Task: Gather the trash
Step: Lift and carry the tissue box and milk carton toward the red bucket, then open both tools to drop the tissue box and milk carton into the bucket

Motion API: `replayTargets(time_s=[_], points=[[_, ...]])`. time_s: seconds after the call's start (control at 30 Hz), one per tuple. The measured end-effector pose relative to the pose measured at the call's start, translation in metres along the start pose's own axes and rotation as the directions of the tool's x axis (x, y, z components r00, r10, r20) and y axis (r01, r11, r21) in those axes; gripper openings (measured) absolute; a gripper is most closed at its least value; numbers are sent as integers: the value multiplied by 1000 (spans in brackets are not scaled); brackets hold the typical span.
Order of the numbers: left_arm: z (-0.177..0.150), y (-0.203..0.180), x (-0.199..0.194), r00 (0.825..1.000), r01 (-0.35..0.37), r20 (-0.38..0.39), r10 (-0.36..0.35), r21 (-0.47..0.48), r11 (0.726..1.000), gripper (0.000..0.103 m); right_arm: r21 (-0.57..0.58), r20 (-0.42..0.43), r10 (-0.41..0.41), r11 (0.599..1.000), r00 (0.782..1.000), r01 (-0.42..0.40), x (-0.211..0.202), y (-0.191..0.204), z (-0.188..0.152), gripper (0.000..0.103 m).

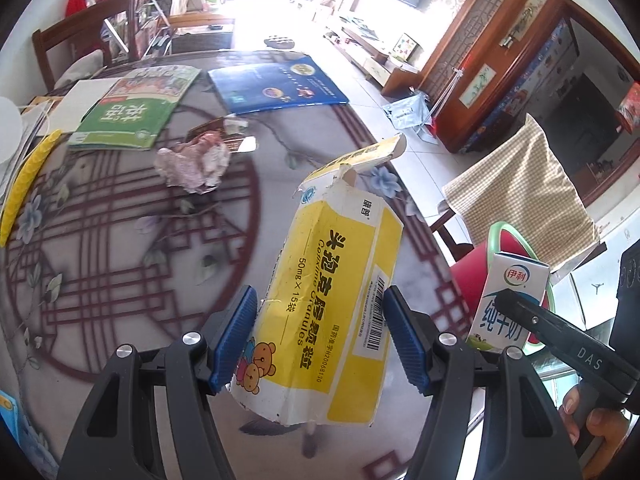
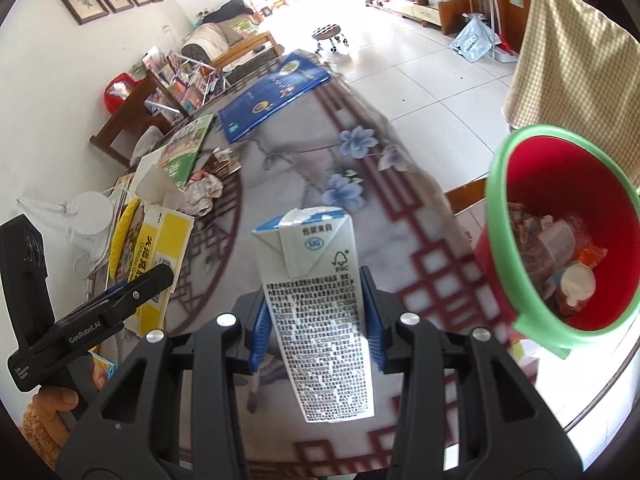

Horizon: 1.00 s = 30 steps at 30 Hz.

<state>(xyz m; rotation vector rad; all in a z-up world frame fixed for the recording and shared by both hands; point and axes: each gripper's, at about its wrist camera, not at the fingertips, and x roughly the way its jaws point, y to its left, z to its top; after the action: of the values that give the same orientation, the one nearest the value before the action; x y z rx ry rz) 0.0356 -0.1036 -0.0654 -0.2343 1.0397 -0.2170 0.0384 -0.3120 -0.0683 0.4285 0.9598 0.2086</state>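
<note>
My left gripper (image 1: 320,336) is shut on a torn yellow and white medicine box (image 1: 332,304) and holds it above the table. The box also shows in the right wrist view (image 2: 160,248). My right gripper (image 2: 316,316) is shut on a white and blue milk carton (image 2: 316,304), held upright above the table edge. The carton shows in the left wrist view (image 1: 508,300) next to the red bin (image 1: 472,272). The red bin with a green rim (image 2: 560,240) stands right of the table and holds several pieces of trash.
On the patterned table (image 1: 120,240) lie a crumpled pink wrapper (image 1: 196,160), a green book (image 1: 136,108), a blue book (image 1: 276,84) and a yellow strip (image 1: 28,180). A chair draped with a checked cloth (image 1: 520,188) stands behind the bin.
</note>
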Motion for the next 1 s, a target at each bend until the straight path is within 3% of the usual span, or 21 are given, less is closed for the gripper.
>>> replayTargets(time_s=[0.67, 0.87, 1.0], points=[[-3, -47, 11, 997, -80, 15, 81, -34, 996, 62, -21, -7, 79, 997, 997, -79, -3, -56, 28, 39], [3, -86, 22, 999, -52, 13, 52, 15, 999, 62, 25, 34, 72, 997, 997, -73, -23, -90, 36, 39], [13, -124, 33, 1000, 9, 6, -10, 67, 998, 62, 74, 87, 41, 996, 995, -48, -44, -119, 40, 39]])
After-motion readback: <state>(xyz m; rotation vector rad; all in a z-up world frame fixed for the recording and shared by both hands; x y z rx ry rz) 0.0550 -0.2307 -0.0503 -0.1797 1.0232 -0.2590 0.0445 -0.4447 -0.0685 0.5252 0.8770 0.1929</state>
